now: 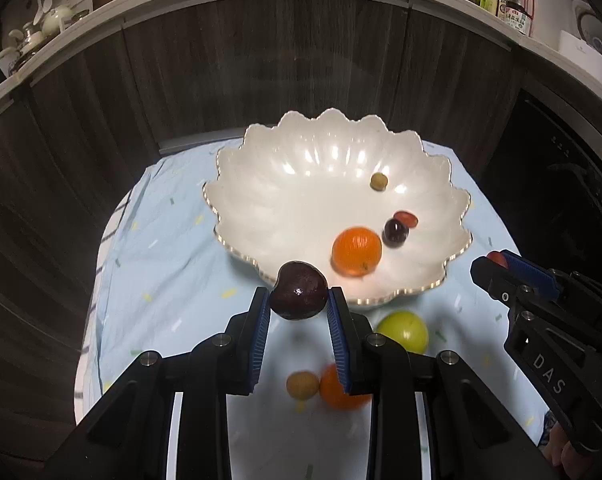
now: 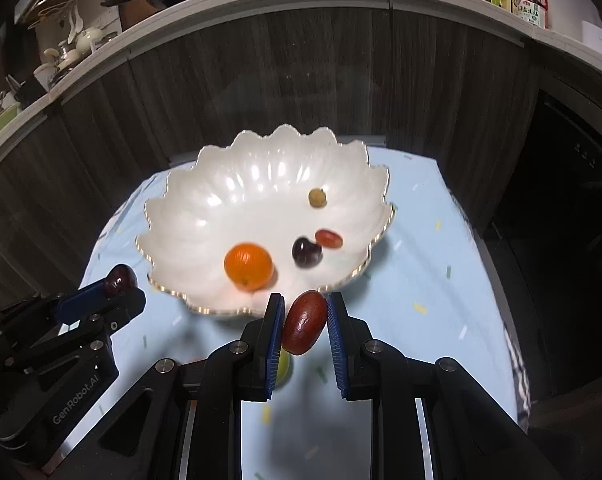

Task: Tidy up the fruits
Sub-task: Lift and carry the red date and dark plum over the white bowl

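Left gripper [image 1: 299, 300]: clenched on a dark cherry [image 1: 298, 291], held off the cloth just at the near rim of the bowl.
Right gripper [image 2: 304, 320]: clenched on a reddish-brown jujube [image 2: 304, 322], also just short of the bowl's near rim, to the right of the left gripper.
Landmark: a white scalloped bowl [image 1: 261, 184] with a gilt edge, standing on a pale blue cloth [image 1: 161, 264].
Step in hand: both fruits are picked up and being carried to the bowl; neither is over its floor yet.
Next move, as a judgement: each gripper needs to clear the raised rim, get over a bare part of the bowl and only then let go, low enough that the round fruit does not roll out or knock the others.
Inside the bowl, four: one orange [image 1: 357, 251] near the front, one dark cherry beside it [image 1: 396, 232], one small red fruit [image 1: 406, 218] touching that cherry, one small yellowish fruit [image 1: 379, 181] further back.
On the cloth in front of the bowl, three: one green fruit [image 1: 405, 330], one orange [image 1: 333, 394], one small tan fruit [image 1: 302, 385] just beside that orange.
Held: two.
Fruit in all: nine seen.
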A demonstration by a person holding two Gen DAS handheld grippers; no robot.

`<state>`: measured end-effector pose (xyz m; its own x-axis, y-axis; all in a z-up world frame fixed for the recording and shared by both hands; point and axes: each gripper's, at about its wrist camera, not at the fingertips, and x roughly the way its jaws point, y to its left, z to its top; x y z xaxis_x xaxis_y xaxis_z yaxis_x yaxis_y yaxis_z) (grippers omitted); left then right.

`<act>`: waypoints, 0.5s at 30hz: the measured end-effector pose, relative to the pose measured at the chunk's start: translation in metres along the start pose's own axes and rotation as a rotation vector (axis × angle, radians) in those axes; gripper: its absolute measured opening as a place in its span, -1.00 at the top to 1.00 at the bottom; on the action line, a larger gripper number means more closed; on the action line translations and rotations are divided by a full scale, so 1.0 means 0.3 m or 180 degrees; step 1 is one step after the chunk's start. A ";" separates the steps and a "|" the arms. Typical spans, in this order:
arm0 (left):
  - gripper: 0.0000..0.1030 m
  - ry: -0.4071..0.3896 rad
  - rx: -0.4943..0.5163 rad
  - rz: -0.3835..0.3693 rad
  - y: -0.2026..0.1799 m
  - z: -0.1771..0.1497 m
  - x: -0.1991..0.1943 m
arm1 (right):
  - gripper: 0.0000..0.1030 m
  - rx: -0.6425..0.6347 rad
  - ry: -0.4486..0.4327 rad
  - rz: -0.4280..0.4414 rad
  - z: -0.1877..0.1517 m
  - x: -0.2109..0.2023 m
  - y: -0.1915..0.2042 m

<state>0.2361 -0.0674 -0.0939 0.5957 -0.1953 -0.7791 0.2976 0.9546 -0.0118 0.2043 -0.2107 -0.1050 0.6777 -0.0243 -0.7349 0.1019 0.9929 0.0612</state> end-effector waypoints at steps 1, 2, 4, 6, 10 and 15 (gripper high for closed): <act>0.43 -0.0005 0.0002 -0.0001 0.002 0.007 0.003 | 0.55 0.0000 -0.0012 -0.0003 0.012 0.004 -0.002; 0.43 -0.0013 0.0002 -0.0002 0.003 0.019 0.007 | 0.55 0.0000 -0.0026 -0.0007 0.026 0.007 -0.003; 0.43 -0.0029 0.0000 -0.0001 0.003 0.041 0.014 | 0.54 0.0000 -0.0041 -0.0013 0.046 0.015 -0.006; 0.43 -0.0040 -0.0006 -0.0001 0.005 0.064 0.024 | 0.54 0.0005 -0.0053 -0.0019 0.064 0.024 -0.009; 0.43 -0.0049 -0.0010 0.0001 0.010 0.093 0.042 | 0.54 0.0013 -0.0061 -0.0024 0.095 0.046 -0.019; 0.43 -0.0021 -0.0020 0.0004 0.015 0.118 0.082 | 0.55 0.0008 -0.0052 -0.0025 0.130 0.082 -0.024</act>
<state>0.2785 -0.0758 -0.0909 0.6011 -0.1956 -0.7749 0.2921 0.9563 -0.0148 0.2487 -0.2231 -0.0973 0.6887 -0.0341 -0.7243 0.1092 0.9924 0.0572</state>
